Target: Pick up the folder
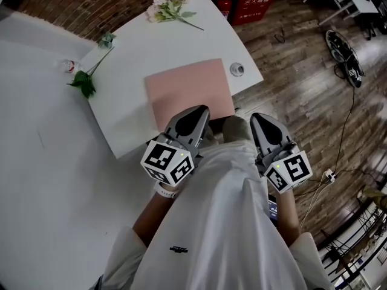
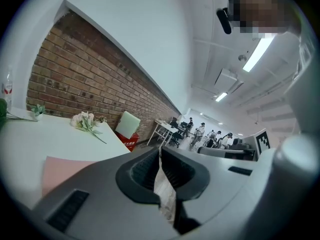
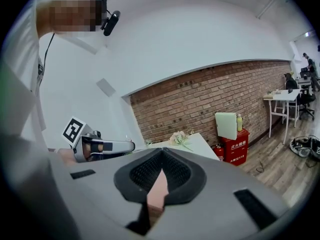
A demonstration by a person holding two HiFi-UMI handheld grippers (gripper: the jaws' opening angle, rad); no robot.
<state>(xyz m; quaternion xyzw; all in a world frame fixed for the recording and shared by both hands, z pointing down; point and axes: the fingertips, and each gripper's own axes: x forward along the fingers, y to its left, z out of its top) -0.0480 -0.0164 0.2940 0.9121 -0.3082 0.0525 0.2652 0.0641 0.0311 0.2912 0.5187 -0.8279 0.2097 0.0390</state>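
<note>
approach, folder (image 1: 188,92) ungripped | left gripper (image 1: 198,112) at folder's near edge, right gripper (image 1: 262,119) beside it; both pinched closed, empty | next: spread jaws, nip edge

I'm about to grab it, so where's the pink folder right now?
The pink folder lies flat on the white table, at its near edge in the head view, right in front of the left claw.

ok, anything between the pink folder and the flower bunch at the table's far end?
Nothing: only bare white table between the folder and the flower bunch, clear in the head view.
</note>
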